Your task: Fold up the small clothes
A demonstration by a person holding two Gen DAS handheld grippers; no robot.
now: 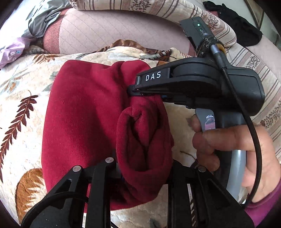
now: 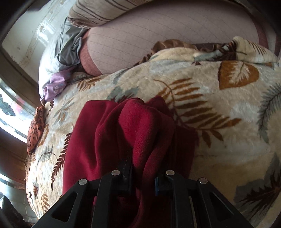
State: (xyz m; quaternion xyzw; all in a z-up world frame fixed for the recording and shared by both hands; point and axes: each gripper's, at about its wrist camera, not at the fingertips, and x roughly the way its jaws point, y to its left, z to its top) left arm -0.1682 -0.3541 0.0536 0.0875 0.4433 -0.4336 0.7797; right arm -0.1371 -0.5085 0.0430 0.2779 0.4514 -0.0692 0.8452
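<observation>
A dark red fleece garment [image 1: 82, 126] lies on a cream blanket with a leaf pattern [image 1: 22, 98]. In the left wrist view my left gripper [image 1: 142, 173] is shut on a bunched fold of the garment at the bottom centre. My right gripper [image 1: 133, 91] comes in from the right, held by a hand, and is shut on the garment's upper right edge. In the right wrist view the red garment [image 2: 133, 129] is bunched between the right gripper's [image 2: 143, 182] fingers, which pinch a fold of it.
A pink quilted cushion [image 1: 112, 31] lies behind the blanket. A striped pillow [image 1: 158, 8] and a black cloth [image 1: 238, 26] are at the back right. Grey cloth [image 1: 43, 19] and purple floral cloth [image 1: 12, 52] lie at the left. A window is at the far left [image 2: 10, 108].
</observation>
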